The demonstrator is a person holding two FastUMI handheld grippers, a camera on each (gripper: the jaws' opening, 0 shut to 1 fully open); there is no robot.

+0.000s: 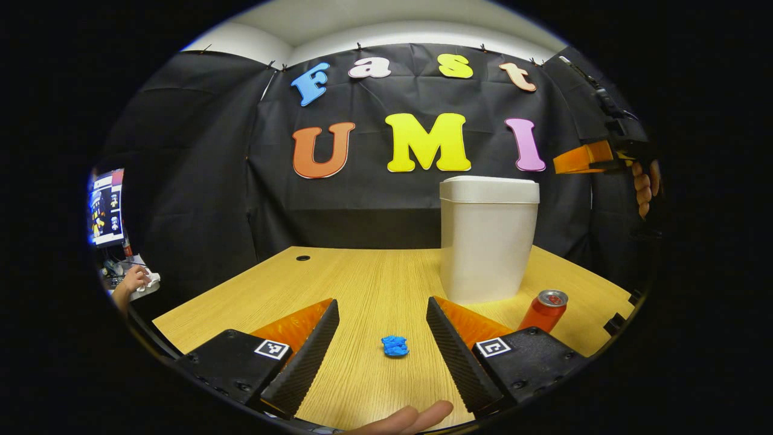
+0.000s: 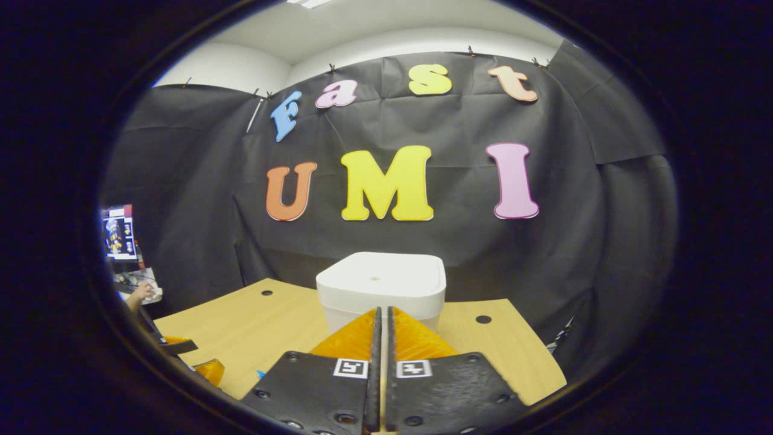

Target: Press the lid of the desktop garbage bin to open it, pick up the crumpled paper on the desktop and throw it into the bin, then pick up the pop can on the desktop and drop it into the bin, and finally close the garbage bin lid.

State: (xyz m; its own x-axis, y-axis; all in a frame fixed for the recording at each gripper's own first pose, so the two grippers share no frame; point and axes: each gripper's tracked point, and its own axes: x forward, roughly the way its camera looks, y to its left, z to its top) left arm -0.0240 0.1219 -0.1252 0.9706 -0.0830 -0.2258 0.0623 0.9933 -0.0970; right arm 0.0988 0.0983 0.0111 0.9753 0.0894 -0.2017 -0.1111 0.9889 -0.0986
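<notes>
A white garbage bin [image 1: 488,241], lid closed, stood on the wooden table [image 1: 374,284]. The left tongs [image 1: 381,323] were spread wide above blue crumpled paper [image 1: 395,345]. A red pop can [image 1: 545,309], its label unreadable, stood just beside the bin. The right tongs [image 2: 381,320] were pressed together, empty, above the bin's lid [image 2: 381,275].

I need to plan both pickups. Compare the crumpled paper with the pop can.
The crumpled paper is a low blue wad; the pop can is a taller red cylinder with a silver top. The paper lies on open desk between the left gripper's open fingers; the can stands tilted right of the bin. Both rest on the wooden desk, outside the closed bin.
</notes>
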